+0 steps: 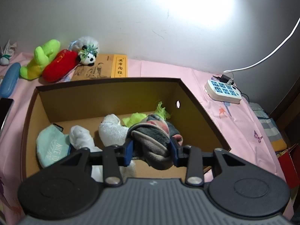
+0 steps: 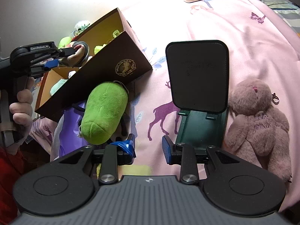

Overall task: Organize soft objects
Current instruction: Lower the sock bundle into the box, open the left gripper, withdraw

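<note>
1. Left wrist view: a pink printed cloth (image 1: pixel 215 86) covers the surface, which runs up to a pale wall lit from the upper right.
2. An open brown cardboard box (image 1: pixel 196 108) stands in the middle of the cloth. The left gripper (image 1: pixel 151 150) hangs over the box's near edge, its blue pads clamped on a bundled grey fleece sock (image 1: pixel 153 140) with a pink patterned part.
3. On the box floor lie a mint cloth with printed letters (image 1: pixel 50 144) at the near left corner, a knotted white cloth (image 1: pixel 81 136) beside it, a white fluffy bundle (image 1: pixel 112 131) in the middle, and yellow-green fabric (image 1: pixel 136 119) toward the right wall.
4. Behind the box's far edge, along the wall, sit a green plush (image 1: pixel 42 58), a red plush (image 1: pixel 60 65), a small panda toy (image 1: pixel 89 57) and a yellow book (image 1: pixel 105 66). A blue case (image 1: pixel 9 79) lies at the cloth's left edge, a white power strip (image 1: pixel 223 90) at the far right.
5. Right wrist view: the right gripper (image 2: pixel 149 150) hovers over the cloth, its jaws apart with nothing between them.
6. A green plush pod (image 2: pixel 103 112) leans against the box's outer wall, resting on purple plastic (image 2: pixel 69 123). A dark phone stand (image 2: pixel 197 75) is ahead of the right jaw, touching a mauve plush rabbit (image 2: pixel 256 120) to its right.
7. At the view's left, a hand (image 2: pixel 21 103) holds the left gripper with the sock above the box.
</note>
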